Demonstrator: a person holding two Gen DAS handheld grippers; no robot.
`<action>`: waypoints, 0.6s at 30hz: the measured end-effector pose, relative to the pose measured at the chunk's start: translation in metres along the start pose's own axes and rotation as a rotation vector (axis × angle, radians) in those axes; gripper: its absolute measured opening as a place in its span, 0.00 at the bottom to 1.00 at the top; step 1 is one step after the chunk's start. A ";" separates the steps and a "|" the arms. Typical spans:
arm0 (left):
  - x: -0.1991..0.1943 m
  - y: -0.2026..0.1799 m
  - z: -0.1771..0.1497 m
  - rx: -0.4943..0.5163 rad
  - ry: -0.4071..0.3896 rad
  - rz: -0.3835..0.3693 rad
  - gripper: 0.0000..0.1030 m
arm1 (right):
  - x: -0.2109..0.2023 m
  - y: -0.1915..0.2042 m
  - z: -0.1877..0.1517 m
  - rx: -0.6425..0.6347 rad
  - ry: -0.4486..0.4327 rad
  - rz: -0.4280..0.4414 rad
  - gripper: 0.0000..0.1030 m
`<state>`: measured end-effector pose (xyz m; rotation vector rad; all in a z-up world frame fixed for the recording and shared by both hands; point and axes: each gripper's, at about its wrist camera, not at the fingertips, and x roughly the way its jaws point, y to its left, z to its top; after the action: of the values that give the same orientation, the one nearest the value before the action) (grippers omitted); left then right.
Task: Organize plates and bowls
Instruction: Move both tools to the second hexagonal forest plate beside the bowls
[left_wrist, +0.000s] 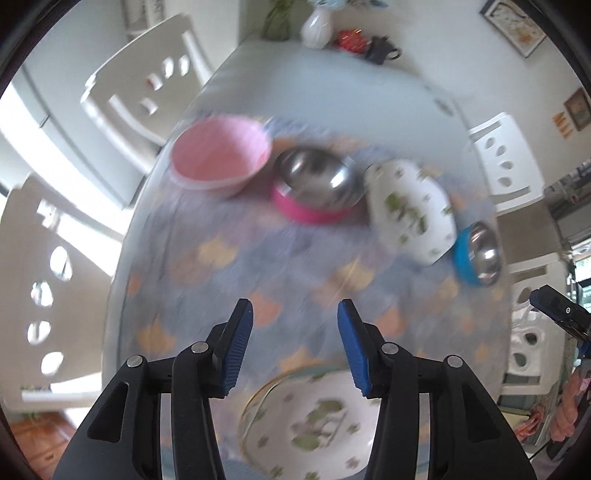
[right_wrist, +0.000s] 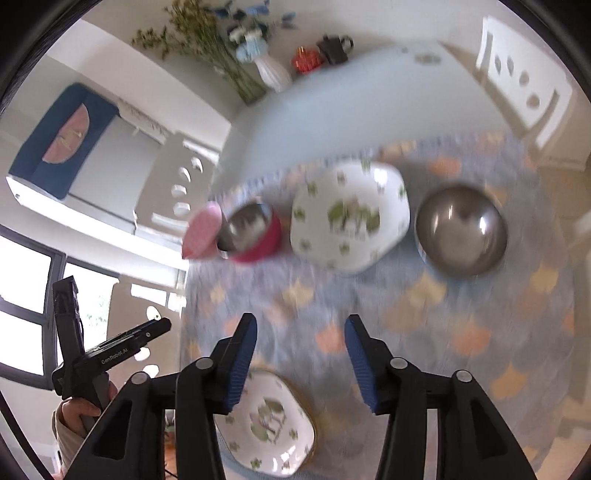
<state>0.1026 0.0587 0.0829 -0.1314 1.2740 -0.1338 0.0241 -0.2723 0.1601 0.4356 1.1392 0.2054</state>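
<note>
The left gripper (left_wrist: 295, 314) is wide apart and holds nothing; its two blue pads (left_wrist: 238, 352) hang above the patterned tablecloth (left_wrist: 229, 266). The right gripper (right_wrist: 301, 328) is also spread wide and empty, over the same cloth. In the right wrist view the left gripper shows again at the lower left edge, held by the person's hand (right_wrist: 79, 410).

Just under the left gripper, at the near edge of the table, lies one flat white plate with a green flower print (left_wrist: 314, 428) (its rim looks golden). It appears also in the right wrist view, below and between the fingers.

Further out stands a row of four bowls, close beside each other. From left to right in the left wrist view: one pink bowl (left_wrist: 221, 151), one steel bowl with a pink outside (left_wrist: 316, 184), one deep white dish with the same green print (left_wrist: 410, 210), and one steel bowl with a blue outside (left_wrist: 478, 254). The pink bowl and the pink steel bowl seem to touch, but motion blur makes it unsure.

Behind the row, at the far end of the table, stand one white vase (left_wrist: 316, 26) with flowers, one small red thing (left_wrist: 349, 38) and one dark teapot (left_wrist: 380, 48). I count at least three white chairs (left_wrist: 144, 92) around the table.
</note>
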 end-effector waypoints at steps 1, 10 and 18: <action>0.000 -0.005 0.007 0.000 -0.006 -0.015 0.49 | -0.003 0.001 0.007 -0.002 -0.011 -0.003 0.48; 0.040 -0.048 0.046 -0.039 0.026 -0.127 0.63 | -0.005 -0.005 0.083 0.013 -0.088 -0.027 0.54; 0.110 -0.076 0.057 -0.062 0.126 -0.123 0.63 | 0.056 -0.046 0.134 0.064 -0.020 -0.093 0.54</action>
<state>0.1869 -0.0342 0.0085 -0.2582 1.3966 -0.2115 0.1664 -0.3237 0.1400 0.4392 1.1463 0.0835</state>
